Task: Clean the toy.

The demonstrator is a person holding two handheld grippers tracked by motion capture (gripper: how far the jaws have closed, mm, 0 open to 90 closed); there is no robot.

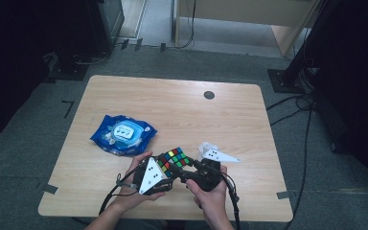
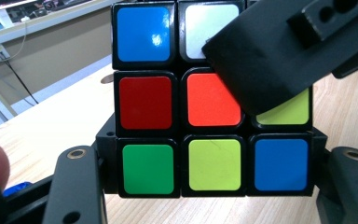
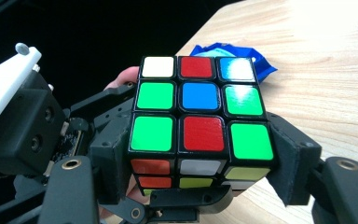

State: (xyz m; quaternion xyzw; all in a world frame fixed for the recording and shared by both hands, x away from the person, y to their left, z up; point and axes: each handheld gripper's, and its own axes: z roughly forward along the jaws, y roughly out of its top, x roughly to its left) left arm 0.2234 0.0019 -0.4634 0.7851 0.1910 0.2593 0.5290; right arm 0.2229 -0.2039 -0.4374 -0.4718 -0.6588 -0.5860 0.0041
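No words, numbers or signs can be read here. The blue pack (image 1: pixel 122 133), at about ten o'clock from the cube (image 1: pixel 175 158) on the bench (image 1: pixel 230 124), has a white and blue label on top, but its print is too small and blurry to read. The squares on the cube are plain colors with no letters.
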